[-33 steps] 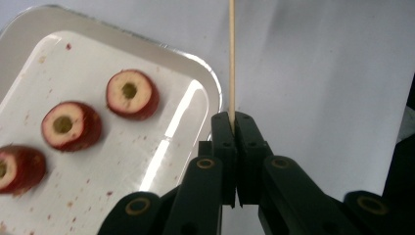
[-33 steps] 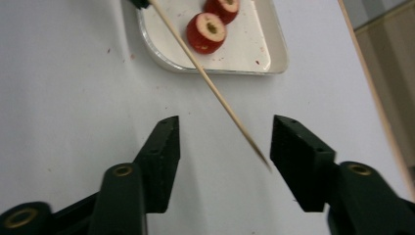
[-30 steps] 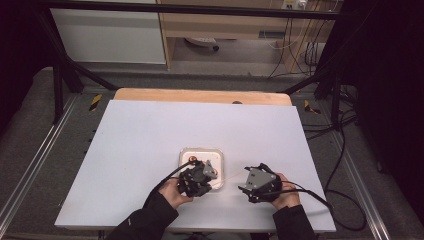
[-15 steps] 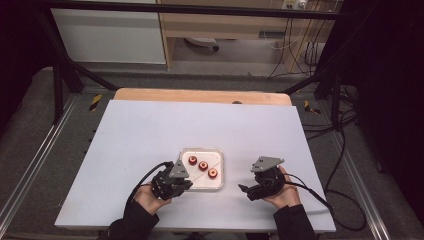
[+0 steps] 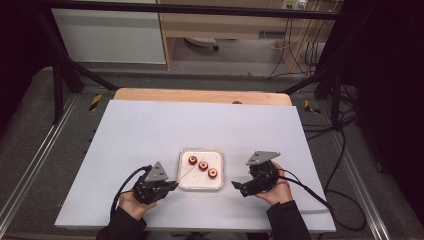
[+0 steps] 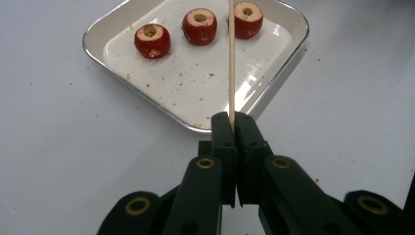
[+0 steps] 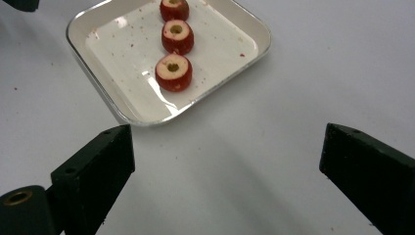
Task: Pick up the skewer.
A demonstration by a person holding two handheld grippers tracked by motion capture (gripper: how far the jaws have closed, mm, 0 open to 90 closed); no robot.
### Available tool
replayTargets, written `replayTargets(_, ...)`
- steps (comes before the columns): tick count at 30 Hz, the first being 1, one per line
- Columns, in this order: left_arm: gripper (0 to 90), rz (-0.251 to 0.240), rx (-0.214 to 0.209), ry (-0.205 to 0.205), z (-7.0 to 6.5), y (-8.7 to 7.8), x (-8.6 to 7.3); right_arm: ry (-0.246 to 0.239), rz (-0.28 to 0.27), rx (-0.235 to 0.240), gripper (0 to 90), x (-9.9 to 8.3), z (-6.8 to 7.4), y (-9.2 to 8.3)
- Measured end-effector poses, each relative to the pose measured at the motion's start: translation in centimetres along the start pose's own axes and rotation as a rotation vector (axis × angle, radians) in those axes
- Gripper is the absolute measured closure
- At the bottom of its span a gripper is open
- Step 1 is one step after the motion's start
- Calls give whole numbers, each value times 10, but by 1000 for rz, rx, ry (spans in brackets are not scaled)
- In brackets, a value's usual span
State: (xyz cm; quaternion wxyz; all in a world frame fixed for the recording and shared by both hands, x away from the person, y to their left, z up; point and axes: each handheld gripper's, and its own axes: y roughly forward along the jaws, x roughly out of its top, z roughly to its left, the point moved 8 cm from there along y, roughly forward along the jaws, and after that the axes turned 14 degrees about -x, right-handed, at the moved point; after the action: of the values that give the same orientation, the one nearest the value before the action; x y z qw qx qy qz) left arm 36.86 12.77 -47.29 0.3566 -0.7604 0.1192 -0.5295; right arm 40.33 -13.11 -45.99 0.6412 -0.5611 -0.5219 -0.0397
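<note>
Left gripper [image 6: 234, 122] clenches a wooden skewer [image 6: 231, 58] pointing at twelve o'clock over the tray [image 6: 288, 58]; right gripper [image 7: 225, 161], jaws just spread, grasps nothing.

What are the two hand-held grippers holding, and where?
The left hand-held gripper pinches a thin wooden skewer at its near end. The right hand-held gripper holds nothing.

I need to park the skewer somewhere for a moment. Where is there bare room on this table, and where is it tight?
The white table lies bare beyond the tray, toward its far wooden edge, and left of the left gripper. It is tight at the tray, with three cored red fruits and the skewer over it, and the right gripper beside.
</note>
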Motion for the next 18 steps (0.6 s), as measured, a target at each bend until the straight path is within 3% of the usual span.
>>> replayTargets(9,884,-47,3,-3,2,-7,-4,22,13,23,39,24,13,12)
replayTargets(18,884,-58,-4,-18,3,-7,-9,19,76,42,39,39,24,27)
